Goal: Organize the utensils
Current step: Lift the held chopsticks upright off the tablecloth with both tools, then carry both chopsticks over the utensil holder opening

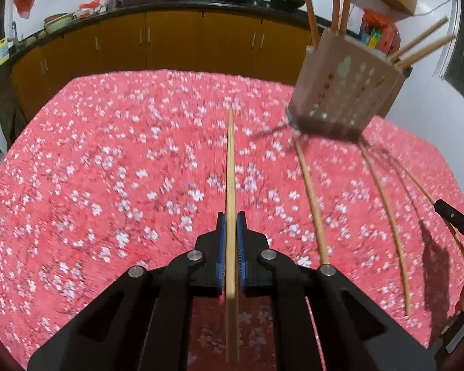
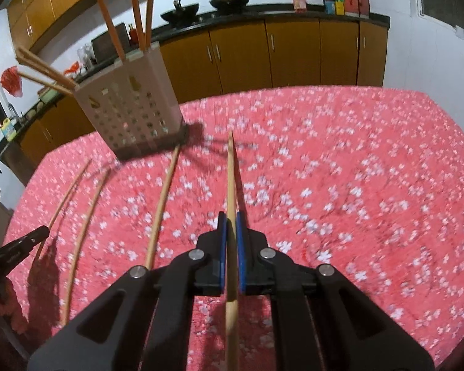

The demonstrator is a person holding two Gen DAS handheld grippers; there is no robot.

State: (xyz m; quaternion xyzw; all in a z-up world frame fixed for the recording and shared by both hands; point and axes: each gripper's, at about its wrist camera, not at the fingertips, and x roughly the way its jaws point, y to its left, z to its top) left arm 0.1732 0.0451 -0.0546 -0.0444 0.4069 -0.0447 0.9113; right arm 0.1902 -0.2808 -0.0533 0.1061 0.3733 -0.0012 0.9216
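Chopsticks are the job: each claw is closed tight on one. The left claw point(image 1: 231, 225) grips a pale chopstick point(image 1: 230, 170) lengthwise between its blue pads, and the right claw point(image 2: 231, 225) grips another chopstick point(image 2: 230, 179) the same way. Three loose chopsticks point(image 1: 312, 204) lie on the pink floral worktop point(image 1: 108, 170) near the perforated holder point(image 1: 343, 92), which already has several standing in it. Judged risk: each stick juts far ahead, so a tip could knock the holder or miss its opening and twist in the pads.

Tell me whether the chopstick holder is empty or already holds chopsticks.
Not empty: the chopstick holder has several chopsticks sticking out of its top; three more lie on the tablecloth.
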